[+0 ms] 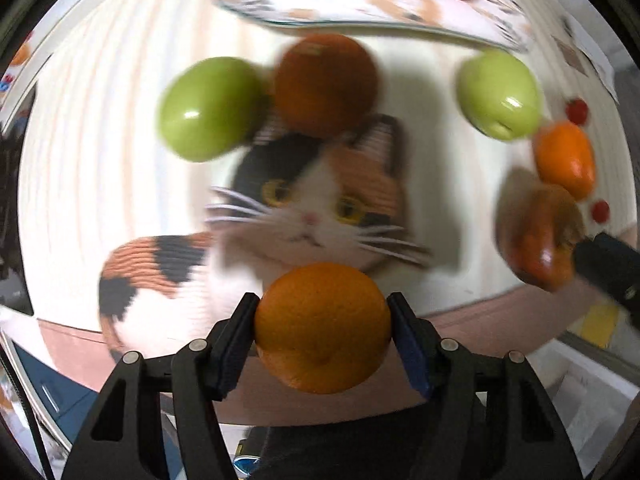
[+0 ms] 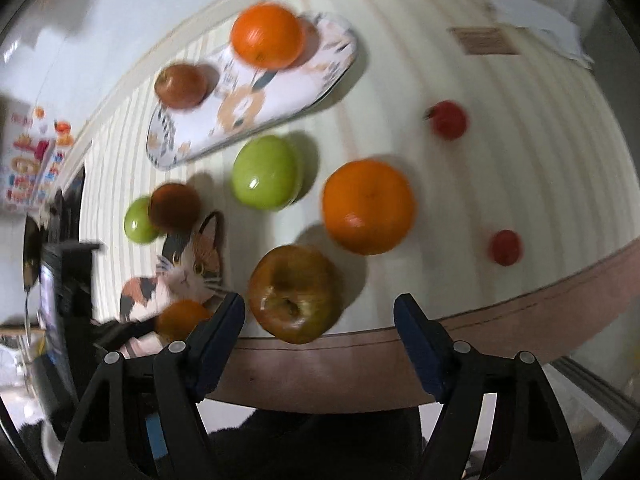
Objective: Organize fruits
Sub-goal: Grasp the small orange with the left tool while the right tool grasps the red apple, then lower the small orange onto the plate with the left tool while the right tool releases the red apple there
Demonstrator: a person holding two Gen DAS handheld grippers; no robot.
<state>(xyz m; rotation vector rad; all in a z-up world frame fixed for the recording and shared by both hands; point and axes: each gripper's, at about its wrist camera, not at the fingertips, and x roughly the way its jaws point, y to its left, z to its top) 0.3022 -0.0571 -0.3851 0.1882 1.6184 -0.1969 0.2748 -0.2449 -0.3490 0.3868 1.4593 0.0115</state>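
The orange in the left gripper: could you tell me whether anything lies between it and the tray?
Yes. A darker orange touching a green apple lies on the mat directly between the held orange and the tray.

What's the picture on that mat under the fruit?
A calico cat, white with orange and black patches, on the mat; clearest in the left wrist view.

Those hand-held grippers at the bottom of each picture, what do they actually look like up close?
Both look alike. The left hand-held gripper and right hand-held gripper each have matte black angular plastic linkage arms with triangular cut-outs, joined by round silver pivot pins. Each finger ends in a flat dark blue rectangular pad. No markings are visible.
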